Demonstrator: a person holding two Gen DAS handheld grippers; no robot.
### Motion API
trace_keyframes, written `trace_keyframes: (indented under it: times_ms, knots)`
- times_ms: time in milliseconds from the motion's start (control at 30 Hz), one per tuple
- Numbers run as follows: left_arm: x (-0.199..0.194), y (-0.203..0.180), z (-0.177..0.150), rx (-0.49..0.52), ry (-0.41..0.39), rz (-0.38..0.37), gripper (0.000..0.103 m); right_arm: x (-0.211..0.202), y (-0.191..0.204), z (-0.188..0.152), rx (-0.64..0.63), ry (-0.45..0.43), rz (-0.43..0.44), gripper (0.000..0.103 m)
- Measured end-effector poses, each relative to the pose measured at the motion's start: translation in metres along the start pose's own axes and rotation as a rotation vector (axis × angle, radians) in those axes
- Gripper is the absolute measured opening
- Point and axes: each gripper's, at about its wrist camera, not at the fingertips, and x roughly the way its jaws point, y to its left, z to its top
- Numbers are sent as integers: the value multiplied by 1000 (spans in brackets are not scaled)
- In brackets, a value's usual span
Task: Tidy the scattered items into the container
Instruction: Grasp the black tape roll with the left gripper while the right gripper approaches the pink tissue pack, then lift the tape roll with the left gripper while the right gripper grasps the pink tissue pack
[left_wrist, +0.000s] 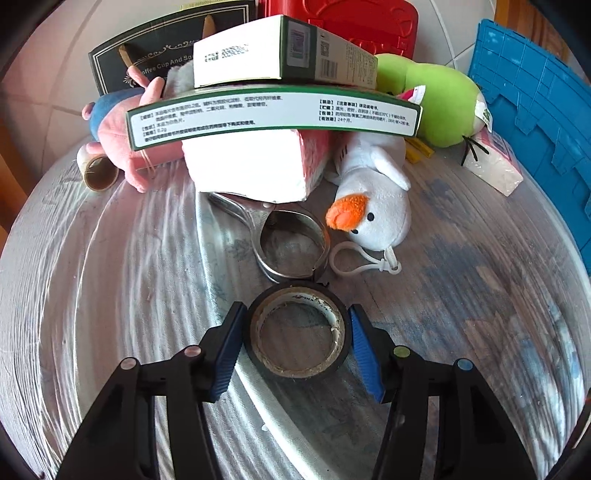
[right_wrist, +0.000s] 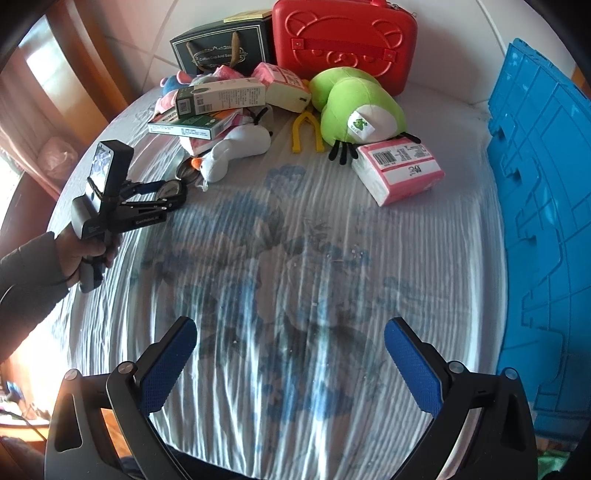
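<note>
The left gripper (left_wrist: 297, 334) straddles a roll of black tape (left_wrist: 297, 332) that lies flat on the bed (left_wrist: 110, 295), toward the bed's left edge as the right wrist view shows it. Its blue pads sit at the roll's two sides, touching or nearly so; I cannot tell whether they press yet, and the roll rests on the sheet. The right gripper (right_wrist: 291, 363) hangs wide and empty over the bare middle of the bed.

The step in hand looks like securing the tape before carrying it to the blue container (right_wrist: 535, 221) along the bed's right edge. To do it well, the pads should bite the roll's outer wall low and square, not skim the top rim, since a round hard roll can squirt out sideways. A metal ring tool (left_wrist: 291, 245) lies just beyond the tape, nearly touching it, and a white plush toy (left_wrist: 373, 199) with its loop cord sits near; the lift should go straight up to avoid snagging either. The soft sheet gives little support, so pressing down hard would bury the fingertips.
</note>
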Motion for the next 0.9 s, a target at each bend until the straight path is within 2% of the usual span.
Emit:
trace_keyframes:
  times_ms: [200,300,533,600,700,900]
  knots:
    - [-23,-4,-2,0,-34,-2,55,0,5,9,-23,-26,-9,103]
    - [-33,-7,-4,1,-49,4,55,9,-1,19,-42,-59,-49,103]
    - [-49,-20,-16,-8,-60,10,55,63,-62,67,63,-88,-163,103]
    - [-52,-21,-19,-7,-60,14,55,80,-82,83,127,-94,-175,103]
    - [-55,-26,-19,-12,-62,19,55,106,-116,104,305,-67,-133,103]
    - [-68,-25,-23,-26,-73,33,55,161,-164,139,618,-31,-115,103]
